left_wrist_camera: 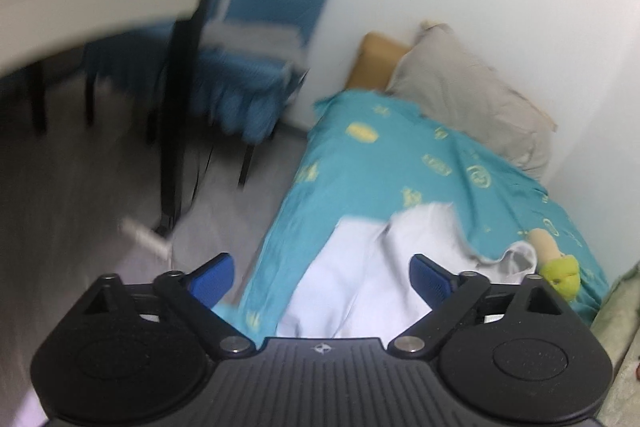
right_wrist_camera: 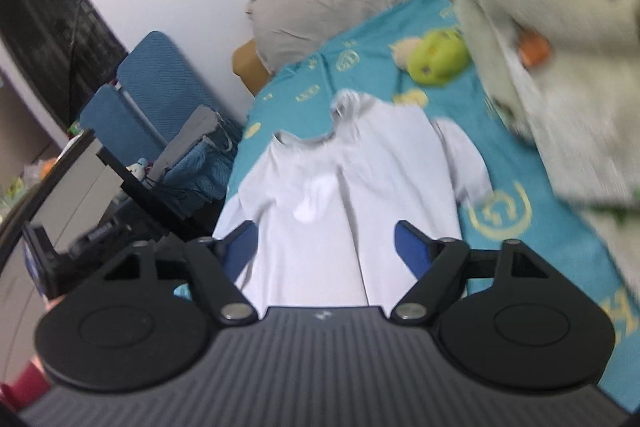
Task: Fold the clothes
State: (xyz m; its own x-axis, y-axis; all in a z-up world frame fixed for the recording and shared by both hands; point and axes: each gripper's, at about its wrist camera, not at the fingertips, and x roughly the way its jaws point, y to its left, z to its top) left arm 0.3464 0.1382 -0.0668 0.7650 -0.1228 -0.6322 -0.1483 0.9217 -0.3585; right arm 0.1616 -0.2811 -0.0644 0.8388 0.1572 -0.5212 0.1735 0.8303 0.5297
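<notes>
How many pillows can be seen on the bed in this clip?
1. A single grey pillow lies at the head of the bed against the white wall, beyond the white T-shirt. The pale green blanket on the right could hide another.

A lived-in bedroom in someone's home. A bed point(right_wrist_camera: 520, 227) with a teal patterned sheet runs along a white wall, a grey pillow point(right_wrist_camera: 332, 7) at its head toward twelve o'clock and a green plush toy point(right_wrist_camera: 438, 59) lying nearby. At about nine o'clock stands a blue-covered chair point(right_wrist_camera: 160, 95) piled with clothes, and a dark window point(right_wrist_camera: 48, 39) sits behind it.
</notes>
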